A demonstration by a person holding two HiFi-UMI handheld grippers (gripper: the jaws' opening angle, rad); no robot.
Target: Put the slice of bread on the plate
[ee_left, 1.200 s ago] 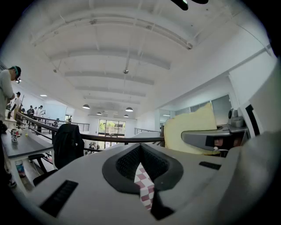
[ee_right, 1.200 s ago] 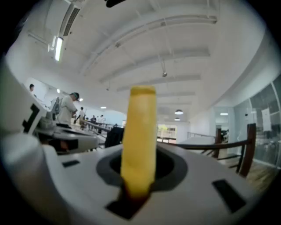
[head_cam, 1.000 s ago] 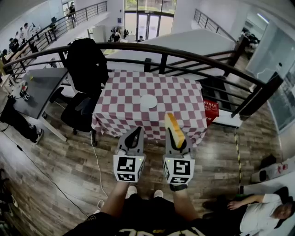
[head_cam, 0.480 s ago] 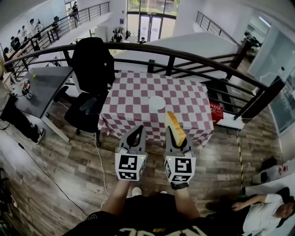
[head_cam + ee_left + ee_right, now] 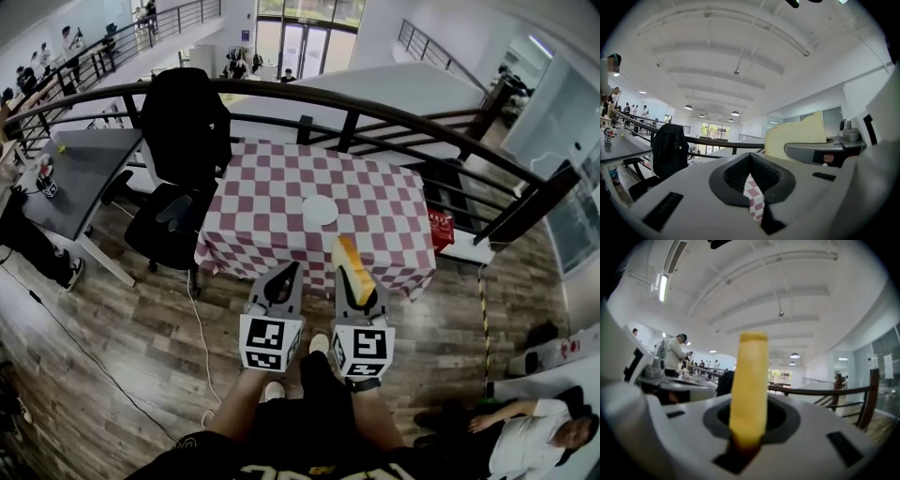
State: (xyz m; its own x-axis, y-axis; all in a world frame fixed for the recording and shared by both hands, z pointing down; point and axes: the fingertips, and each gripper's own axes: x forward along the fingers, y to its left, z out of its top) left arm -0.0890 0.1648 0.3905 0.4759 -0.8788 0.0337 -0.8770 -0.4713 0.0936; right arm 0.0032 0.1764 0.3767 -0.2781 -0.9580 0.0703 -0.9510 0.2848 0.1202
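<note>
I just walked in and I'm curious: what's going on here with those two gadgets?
A person holds a gripper in each hand. The right gripper is clamped on a slice of bread, which stands on edge. The left gripper is shut and empty. The white plate sits on the checkered table ahead, with no bread on it yet.

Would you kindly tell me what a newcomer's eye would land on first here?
The yellow slice of bread stands on edge, clamped in the right gripper, low in the head view. Beyond it lies a red-and-white checked table with a white plate near its middle, backed by a dark railing.
</note>
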